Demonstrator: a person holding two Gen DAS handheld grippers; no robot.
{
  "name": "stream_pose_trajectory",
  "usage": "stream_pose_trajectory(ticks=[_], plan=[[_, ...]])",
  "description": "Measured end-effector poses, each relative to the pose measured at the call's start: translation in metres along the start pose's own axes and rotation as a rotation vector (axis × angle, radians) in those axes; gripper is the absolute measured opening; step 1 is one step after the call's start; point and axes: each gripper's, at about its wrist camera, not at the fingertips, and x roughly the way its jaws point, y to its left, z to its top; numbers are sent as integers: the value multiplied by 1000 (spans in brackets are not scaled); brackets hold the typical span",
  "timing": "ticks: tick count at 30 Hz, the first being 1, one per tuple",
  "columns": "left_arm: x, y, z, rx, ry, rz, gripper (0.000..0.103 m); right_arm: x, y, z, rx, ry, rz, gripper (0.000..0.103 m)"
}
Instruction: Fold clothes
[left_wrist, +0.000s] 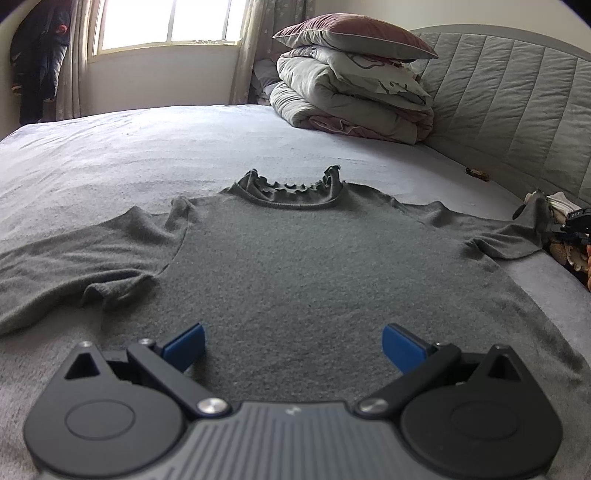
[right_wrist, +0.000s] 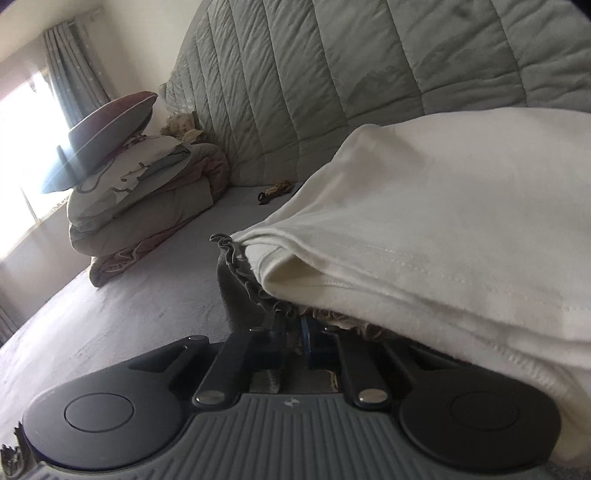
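Note:
A grey knit sweater (left_wrist: 295, 258) lies flat on the bed, its frilled collar (left_wrist: 291, 188) at the far end and both sleeves spread out. My left gripper (left_wrist: 293, 345) hovers open over the hem, its blue pads wide apart with nothing between them. In the left wrist view, my right gripper (left_wrist: 576, 223) sits at the end of the right sleeve (left_wrist: 517, 232). Seen from the right wrist, the right gripper (right_wrist: 295, 332) is shut on the sleeve's frilled grey cuff (right_wrist: 240, 273), partly tucked under a folded white garment (right_wrist: 443, 240).
A stack of folded quilts topped by a pillow (left_wrist: 351, 85) stands at the far corner of the bed by the quilted headboard (left_wrist: 517, 92). A small brown object (left_wrist: 476, 173) lies near the headboard. The lilac sheet (left_wrist: 147, 147) stretches left of the sweater.

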Motion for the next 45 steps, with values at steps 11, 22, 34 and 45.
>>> stream_pose_trajectory(ticks=[11,22,34,45], plan=[[-3,1,7,-51,25,-47,103,-27,38,8,-71,43,148,7],[-4,-3,8,-104,76,-140,103,-68,107,-6,-285,114,335,7],[-8,2,10,-173,87,-178,103,-105,185,-60,-455,262,523,7],[-18,35,16,-394,79,-198,103,-138,235,-102,-614,347,676,7]])
